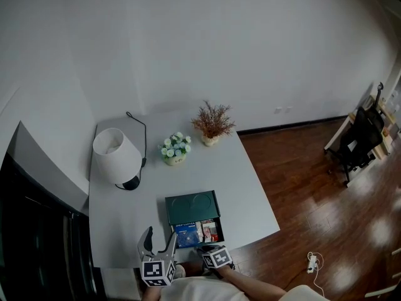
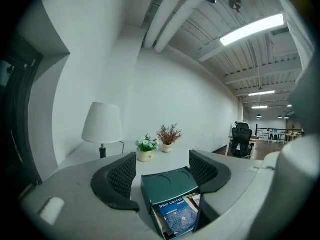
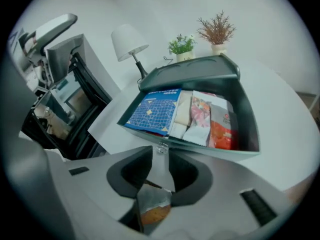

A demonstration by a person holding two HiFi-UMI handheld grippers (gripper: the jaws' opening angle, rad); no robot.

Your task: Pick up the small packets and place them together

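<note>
Overhead, the head view looks steeply down on a white table (image 1: pixel 250 187). A green box (image 1: pixel 192 207) lies open near the table's front edge, its tray filled with small packets (image 1: pixel 199 232). Behind it stand a white lamp (image 1: pixel 116 155), a pot of white flowers (image 1: pixel 175 148) and a dried plant (image 1: pixel 213 123). The left gripper (image 1: pixel 158 240) sits at the table's near edge, just left of the box. The right gripper (image 1: pixel 205 249) is at the box's front rim.

Next, the left gripper view shows its two dark jaws standing well apart with nothing held. The green box lies on the table beyond the gap. A blue packet (image 2: pixel 177 216) printed "DRIP COFFEE" shows in its tray.

Lastly, the right gripper view shows the jaws nearly together, pinching a silver packet (image 3: pixel 152 206) with an orange patch at its near end. The packet's far tip reaches the box's front rim. Inside the tray, side by side, lie the blue packet, a cream packet (image 3: pixel 182 111), a pink packet (image 3: pixel 202 116) and an orange-red packet (image 3: pixel 222 131).
</note>
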